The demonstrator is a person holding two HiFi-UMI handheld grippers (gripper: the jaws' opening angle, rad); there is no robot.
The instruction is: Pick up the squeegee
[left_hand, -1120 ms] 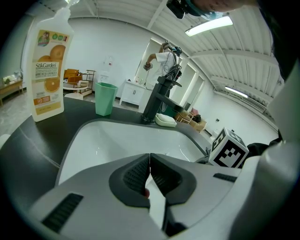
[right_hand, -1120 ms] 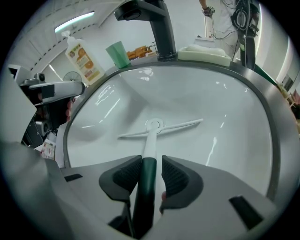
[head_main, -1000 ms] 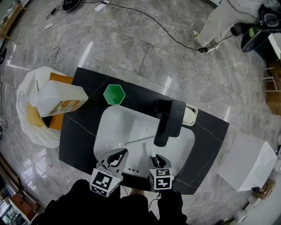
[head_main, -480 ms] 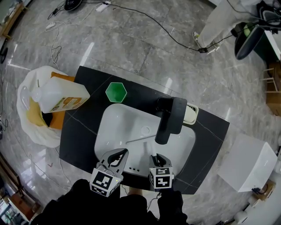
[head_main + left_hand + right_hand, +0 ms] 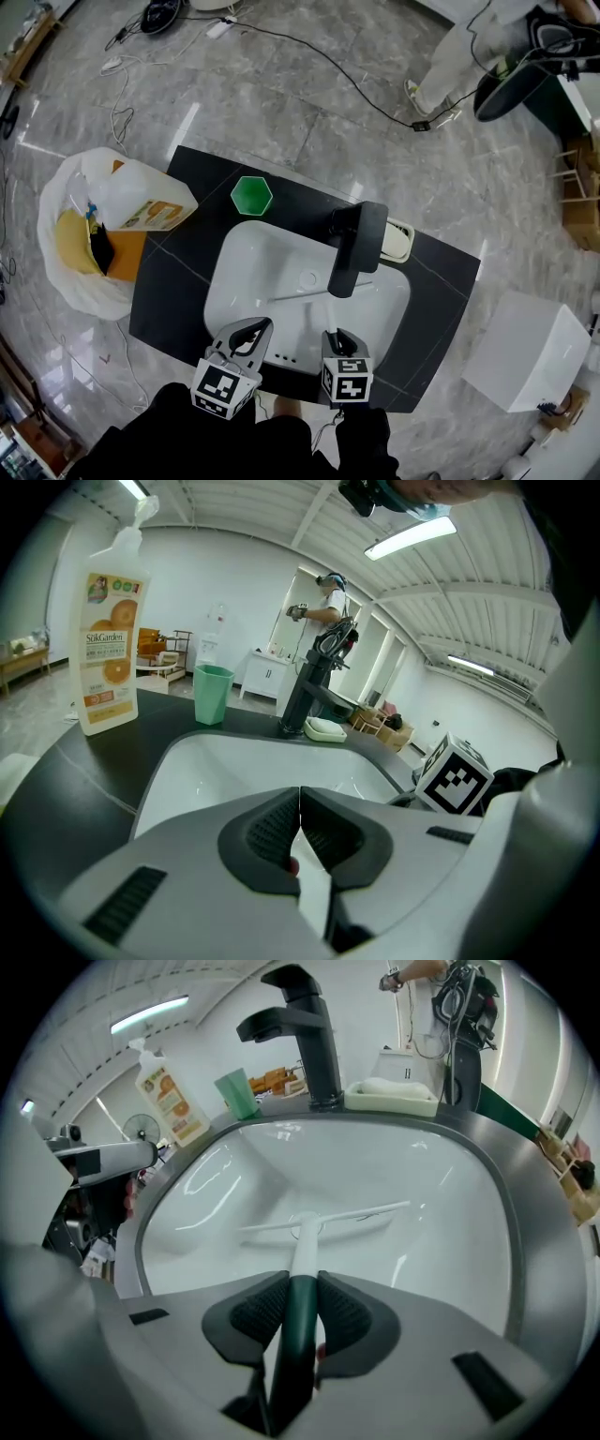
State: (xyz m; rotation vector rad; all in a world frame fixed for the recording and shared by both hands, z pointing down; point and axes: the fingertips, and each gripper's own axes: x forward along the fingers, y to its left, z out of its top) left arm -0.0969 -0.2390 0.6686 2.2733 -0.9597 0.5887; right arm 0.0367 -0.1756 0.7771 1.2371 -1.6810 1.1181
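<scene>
One squeegee [image 5: 302, 297] lying in one sink [image 5: 223, 272], one tap [image 5: 354, 246], one green cup [image 5: 250, 195], one bottle [image 5: 141, 208], one soap dish [image 5: 398, 241] standing by, left tongs [image 5: 257, 326] and right tongs [image 5: 336, 335] making two.

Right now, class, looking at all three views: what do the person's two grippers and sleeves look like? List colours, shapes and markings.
The left gripper and the right gripper match. Each has a smooth, light grey moulded shell and a white cube printed with black square markers. Their fingers are lined with dark grey pads, ribbed and rounded. The person wears black sleeves. No cables show on the grippers.
</scene>
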